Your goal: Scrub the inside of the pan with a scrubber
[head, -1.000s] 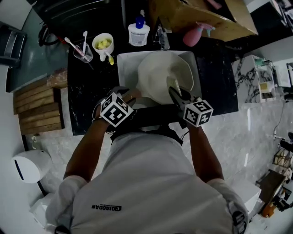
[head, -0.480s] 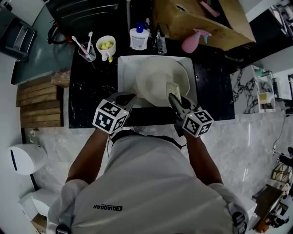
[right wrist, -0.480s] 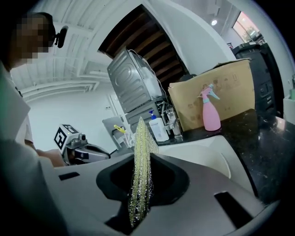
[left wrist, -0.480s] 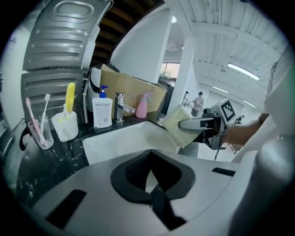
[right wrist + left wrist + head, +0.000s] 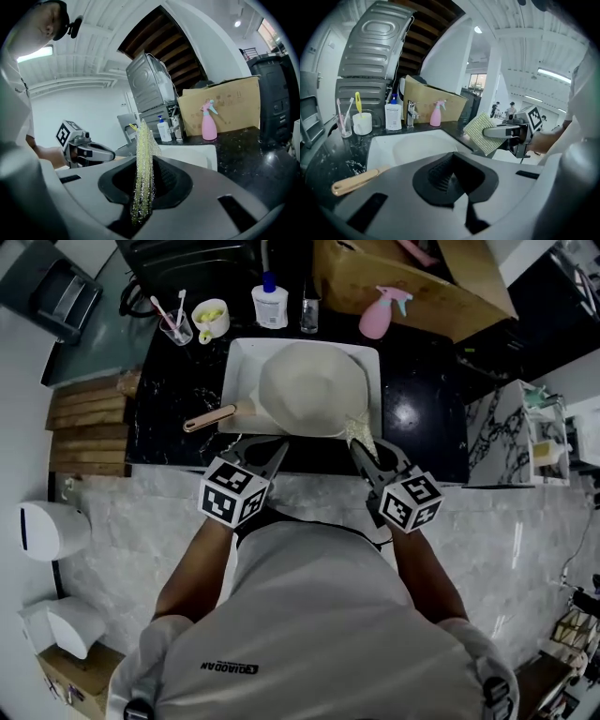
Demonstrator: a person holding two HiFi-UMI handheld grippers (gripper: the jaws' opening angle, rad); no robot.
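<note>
Left gripper view: the left gripper point(image 5: 277, 446) has its jaws pressed together with nothing between them.
Right gripper view: the right gripper point(image 5: 364, 448) has its jaws pinching the scrubber point(image 5: 143, 173), a yellow-green mesh pad that stands on edge and sticks out past the tips.
Grippers: both are over the near edge of the worktop point(image 5: 427, 399), apart from the pan point(image 5: 314, 388); the scrubber's free end is near the near right corner of the sink point(image 5: 234, 367).
Pan: white, lying in the white sink, with its wooden handle point(image 5: 211, 418) reaching out over the left rim onto the worktop.
Worktop: black speckled stone. Along its back stand a cup point(image 5: 175, 326) of toothbrushes, a mug point(image 5: 211, 320), a pump bottle point(image 5: 269, 301), a tap point(image 5: 309, 310), a pink sprayer point(image 5: 380, 315) and a cardboard box point(image 5: 412, 277).
Room: pale marble floor point(image 5: 141, 512), wooden slats point(image 5: 84, 427) left of the worktop, and a white vaulted ceiling point(image 5: 84, 61) with strip lights.
Hidden: the person point(image 5: 309, 615) in a white shirt fills the lower head view and covers the floor below. Whether the pan sits mouth up or mouth down cannot be told. The picture edges are dark and bent.
</note>
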